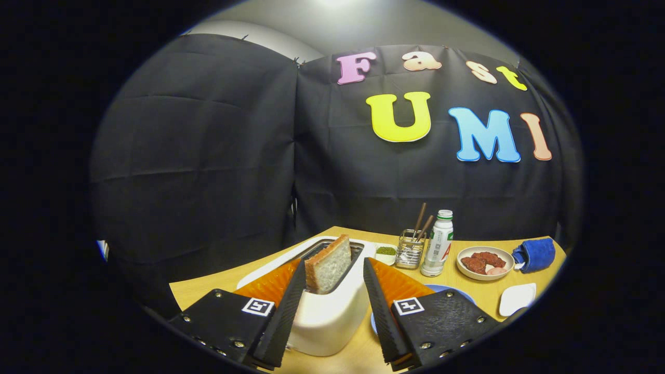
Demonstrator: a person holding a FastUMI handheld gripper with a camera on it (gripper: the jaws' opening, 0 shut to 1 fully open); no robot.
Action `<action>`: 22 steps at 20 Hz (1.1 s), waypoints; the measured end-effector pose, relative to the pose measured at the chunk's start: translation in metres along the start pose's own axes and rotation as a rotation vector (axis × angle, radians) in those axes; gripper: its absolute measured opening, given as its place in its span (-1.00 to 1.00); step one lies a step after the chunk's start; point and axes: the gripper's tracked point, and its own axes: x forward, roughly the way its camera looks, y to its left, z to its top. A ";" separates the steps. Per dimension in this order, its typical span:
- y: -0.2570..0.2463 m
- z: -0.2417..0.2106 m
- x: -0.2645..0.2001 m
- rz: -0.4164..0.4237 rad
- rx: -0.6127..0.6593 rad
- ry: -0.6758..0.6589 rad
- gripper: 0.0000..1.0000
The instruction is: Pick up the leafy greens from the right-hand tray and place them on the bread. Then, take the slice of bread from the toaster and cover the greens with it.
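Bread (328, 264) stands between the open tongs (334, 270).

One fisheye camera rides on the gripper (334, 270), looking forward along its two fingers (280, 311), which stand apart at the foot of the view. It sits low, just above the surface (483, 291), angled slightly down and facing the booth's black cloth wall (208, 156). Very near: the toaster (327, 311) lies between the fingers, bread slice (328, 265) upright in its slot. Beyond, a bottle (437, 242), utensil holder (410, 249) and bowl (484, 263) sit further back, probably near the surface's far edge; distortion makes depth hard to judge.
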 end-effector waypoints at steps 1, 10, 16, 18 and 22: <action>0.004 -0.002 0.009 -0.013 -0.016 0.003 0.38; -0.004 -0.019 0.041 -0.142 -0.024 0.051 -0.60; -0.006 -0.004 0.036 -0.095 -0.003 0.009 -0.87; -0.006 0.011 0.028 -0.081 0.017 -0.021 -0.87; -0.007 0.033 0.021 -0.050 0.005 -0.036 -0.87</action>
